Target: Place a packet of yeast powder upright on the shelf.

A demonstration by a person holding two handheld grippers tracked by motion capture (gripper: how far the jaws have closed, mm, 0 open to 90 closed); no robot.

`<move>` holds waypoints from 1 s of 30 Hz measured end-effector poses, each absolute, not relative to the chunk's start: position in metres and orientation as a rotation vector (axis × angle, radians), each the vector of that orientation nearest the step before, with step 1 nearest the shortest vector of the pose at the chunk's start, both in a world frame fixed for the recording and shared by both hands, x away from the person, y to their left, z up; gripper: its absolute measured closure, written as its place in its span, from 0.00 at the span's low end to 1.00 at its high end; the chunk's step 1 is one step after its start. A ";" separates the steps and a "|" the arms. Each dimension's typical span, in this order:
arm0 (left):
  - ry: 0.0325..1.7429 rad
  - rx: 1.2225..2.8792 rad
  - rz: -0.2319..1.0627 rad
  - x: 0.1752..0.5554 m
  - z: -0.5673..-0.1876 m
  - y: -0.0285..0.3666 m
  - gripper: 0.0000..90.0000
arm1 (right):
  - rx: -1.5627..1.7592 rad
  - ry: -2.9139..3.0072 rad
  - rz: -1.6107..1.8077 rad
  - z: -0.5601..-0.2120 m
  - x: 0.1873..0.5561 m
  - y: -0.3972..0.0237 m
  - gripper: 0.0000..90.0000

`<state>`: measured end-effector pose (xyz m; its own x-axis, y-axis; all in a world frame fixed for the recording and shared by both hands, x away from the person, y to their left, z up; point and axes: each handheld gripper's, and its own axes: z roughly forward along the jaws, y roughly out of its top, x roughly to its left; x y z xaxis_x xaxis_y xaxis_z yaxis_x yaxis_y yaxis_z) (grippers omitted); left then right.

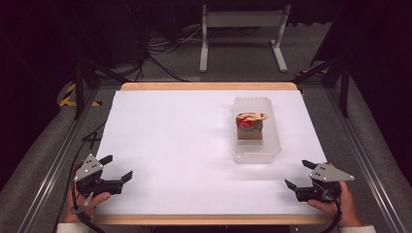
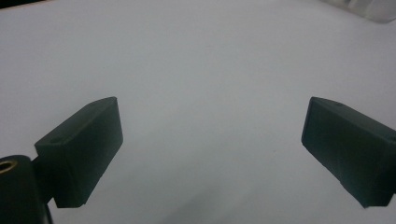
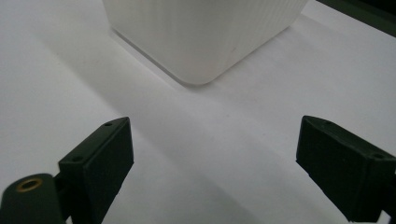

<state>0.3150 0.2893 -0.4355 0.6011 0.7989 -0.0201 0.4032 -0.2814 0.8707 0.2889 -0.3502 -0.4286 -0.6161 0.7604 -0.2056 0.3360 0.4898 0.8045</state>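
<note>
On the white table (image 1: 170, 160) sits 1 clear bin (image 1: 272, 145) holding perhaps 1 packet (image 1: 249, 127); 2 grippers, left (image 1: 116, 167) and right (image 1: 300, 174), gape empty.

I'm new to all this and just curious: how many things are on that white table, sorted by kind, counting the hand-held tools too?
Hand-held grippers: 2, the left gripper and the right gripper, both with jaws apart
Clear plastic container: 1
Small brown package with red and blue print, inside the container: 1
Total: 4
</note>
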 end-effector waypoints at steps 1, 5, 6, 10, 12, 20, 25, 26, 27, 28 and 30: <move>0.960 1.907 0.531 0.315 -0.436 0.288 0.07 | 0.899 2.192 1.010 -0.429 0.289 -0.350 0.13; 0.955 1.914 0.526 0.317 -0.437 0.280 0.06 | 0.899 2.184 1.012 -0.429 0.288 -0.350 0.13; 0.953 1.916 0.532 0.318 -0.437 0.278 0.06 | 0.902 2.184 1.009 -0.429 0.288 -0.349 0.13; 0.963 1.897 0.553 0.317 -0.440 0.271 0.07 | 0.890 2.173 1.008 -0.426 0.289 -0.346 0.13; 0.972 1.896 0.542 0.317 -0.442 0.270 0.07 | 0.897 2.178 1.004 -0.427 0.289 -0.345 0.13; 0.980 1.895 0.545 0.317 -0.442 0.267 0.06 | 0.875 2.185 0.998 -0.427 0.287 -0.344 0.14; 0.983 1.896 0.542 0.318 -0.442 0.265 0.06 | 0.886 2.176 1.012 -0.427 0.288 -0.347 0.14; 0.976 1.895 0.543 0.318 -0.442 0.265 0.06 | 0.890 2.171 1.018 -0.426 0.288 -0.348 0.14; 0.976 1.895 0.543 0.318 -0.442 0.265 0.06 | 0.890 2.171 1.018 -0.426 0.288 -0.348 0.14; 0.977 1.899 0.543 0.317 -0.441 0.264 0.06 | 0.889 2.169 1.018 -0.426 0.288 -0.348 0.14; 0.967 1.896 0.546 0.316 -0.441 0.263 0.06 | 0.886 2.168 1.017 -0.426 0.288 -0.348 0.14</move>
